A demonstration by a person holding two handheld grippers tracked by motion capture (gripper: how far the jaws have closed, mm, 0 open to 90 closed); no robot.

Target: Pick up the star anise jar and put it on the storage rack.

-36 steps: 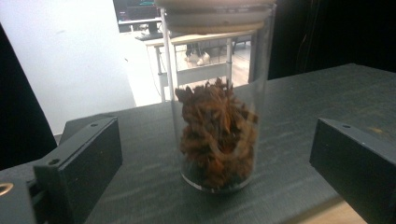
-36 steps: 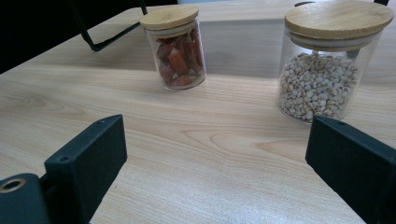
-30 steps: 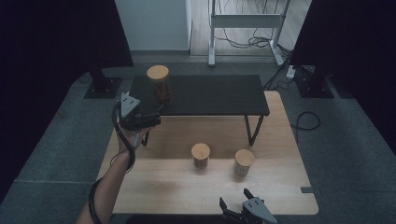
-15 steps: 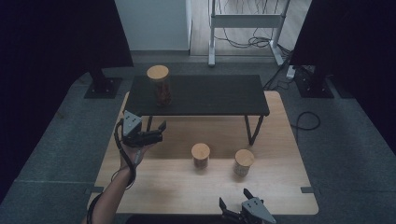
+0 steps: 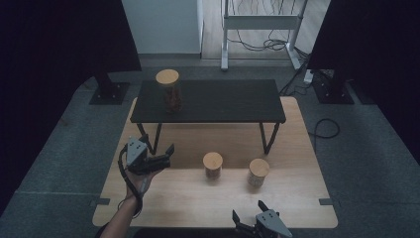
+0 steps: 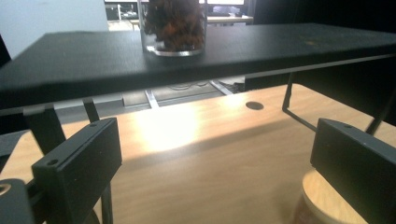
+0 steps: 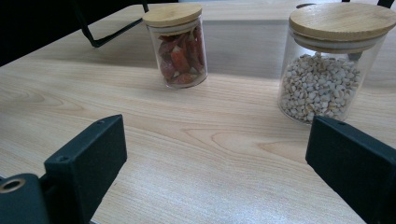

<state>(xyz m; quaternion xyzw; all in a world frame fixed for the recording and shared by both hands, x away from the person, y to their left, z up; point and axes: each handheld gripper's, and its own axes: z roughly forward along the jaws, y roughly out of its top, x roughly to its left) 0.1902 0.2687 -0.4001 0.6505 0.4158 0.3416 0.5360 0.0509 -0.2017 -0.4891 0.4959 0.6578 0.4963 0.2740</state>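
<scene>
The clear glass jar of red dried pieces with a round wooden lid (image 5: 213, 166) stands upright on the light wooden table (image 5: 173, 198), at 3 o'clock from the left gripper (image 5: 161, 157), whose 2 jaws stand apart, empty. The right gripper (image 5: 248, 214), at 6 o'clock, is likewise spread and empty.

Glass jars with round wooden lids I count: three (image 5: 168, 90) (image 5: 213, 165) (image 5: 258, 172)
Low black shelves: one (image 5: 223, 101)
Light wooden tables: one (image 5: 198, 198)
Grippers I hold: two (image 5: 163, 155) (image 5: 247, 212)
</scene>
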